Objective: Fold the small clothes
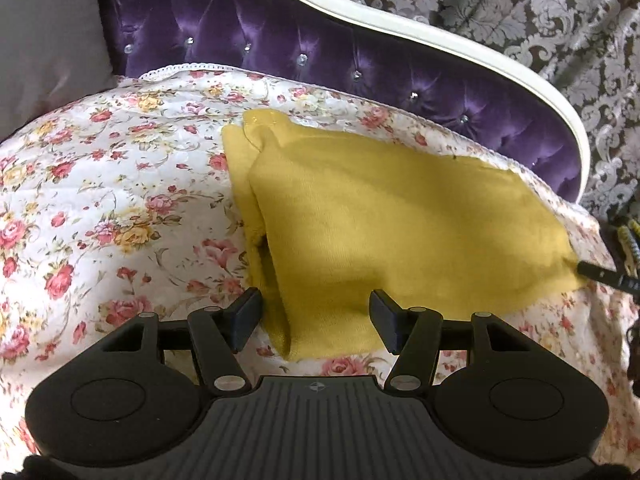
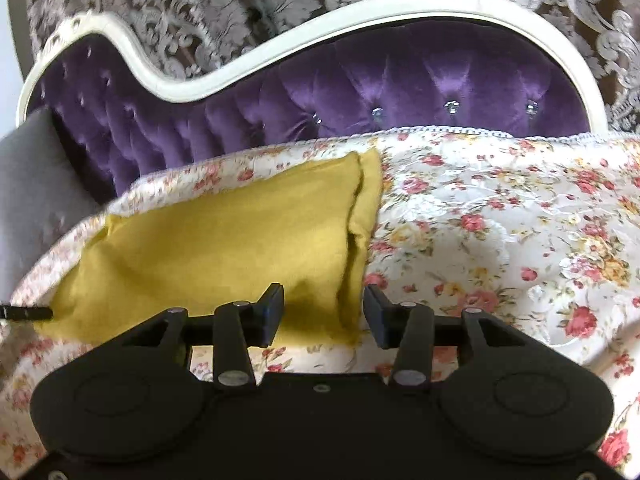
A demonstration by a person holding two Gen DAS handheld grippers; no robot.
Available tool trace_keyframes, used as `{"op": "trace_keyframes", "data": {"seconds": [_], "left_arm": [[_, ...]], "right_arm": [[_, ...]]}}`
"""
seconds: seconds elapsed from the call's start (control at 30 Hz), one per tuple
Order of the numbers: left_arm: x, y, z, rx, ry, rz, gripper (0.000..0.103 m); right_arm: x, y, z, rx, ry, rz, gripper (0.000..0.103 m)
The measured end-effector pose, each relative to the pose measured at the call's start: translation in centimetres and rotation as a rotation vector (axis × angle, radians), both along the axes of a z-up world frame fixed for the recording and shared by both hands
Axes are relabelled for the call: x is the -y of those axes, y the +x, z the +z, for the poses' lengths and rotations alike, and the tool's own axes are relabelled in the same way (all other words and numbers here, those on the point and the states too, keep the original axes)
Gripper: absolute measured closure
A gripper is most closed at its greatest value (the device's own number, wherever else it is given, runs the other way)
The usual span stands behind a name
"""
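A mustard-yellow garment (image 1: 380, 224) lies folded on the floral bedspread (image 1: 120, 208). My left gripper (image 1: 316, 320) is open, its fingers standing either side of the garment's near left corner, just above it. In the right wrist view the same garment (image 2: 224, 256) lies at the left, and my right gripper (image 2: 324, 314) is open over its near right corner, holding nothing. A dark fingertip of the other gripper pokes in at the garment's far edge in each view (image 1: 600, 274) (image 2: 28, 313).
A purple tufted headboard (image 1: 320, 52) with a white frame runs behind the bed (image 2: 360, 88). A grey pillow (image 1: 44, 40) lies at the bed's end. Patterned curtains (image 2: 200, 8) hang behind the headboard.
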State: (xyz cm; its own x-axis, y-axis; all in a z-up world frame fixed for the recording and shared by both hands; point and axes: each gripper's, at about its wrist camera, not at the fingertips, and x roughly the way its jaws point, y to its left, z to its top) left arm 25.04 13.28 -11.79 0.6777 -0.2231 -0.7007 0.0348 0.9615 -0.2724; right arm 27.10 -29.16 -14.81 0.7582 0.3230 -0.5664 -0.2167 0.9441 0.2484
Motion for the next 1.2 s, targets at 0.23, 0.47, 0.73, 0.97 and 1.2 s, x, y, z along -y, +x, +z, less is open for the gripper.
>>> {"op": "trace_keyframes", "data": {"seconds": [0.23, 0.47, 0.73, 0.97, 1.2], "left_arm": [[-0.7, -1.1, -0.3, -0.043, 0.053, 0.02, 0.092], [-0.3, -2.6, 0.5, -0.055, 0.152, -0.034, 0.091], [-1.7, 0.1, 4.0, 0.045, 0.062, 0.087, 0.071], [-2.0, 6.9, 3.1, 0.039, 0.122, 0.171, 0.071], [-0.2, 10.7, 0.0, -0.017, 0.192, 0.11, 0.071]], "right_arm": [[-2.2, -0.9, 0.0, 0.025, -0.217, -0.009, 0.093], [-2.3, -2.6, 1.0, 0.069, -0.239, -0.096, 0.081], [-5.9, -2.8, 2.6, 0.153, -0.155, 0.041, 0.064], [-7.8, -1.3, 0.2, 0.103, -0.173, 0.098, 0.063], [-7.0, -1.2, -1.2, 0.06, -0.138, 0.085, 0.063]]}}
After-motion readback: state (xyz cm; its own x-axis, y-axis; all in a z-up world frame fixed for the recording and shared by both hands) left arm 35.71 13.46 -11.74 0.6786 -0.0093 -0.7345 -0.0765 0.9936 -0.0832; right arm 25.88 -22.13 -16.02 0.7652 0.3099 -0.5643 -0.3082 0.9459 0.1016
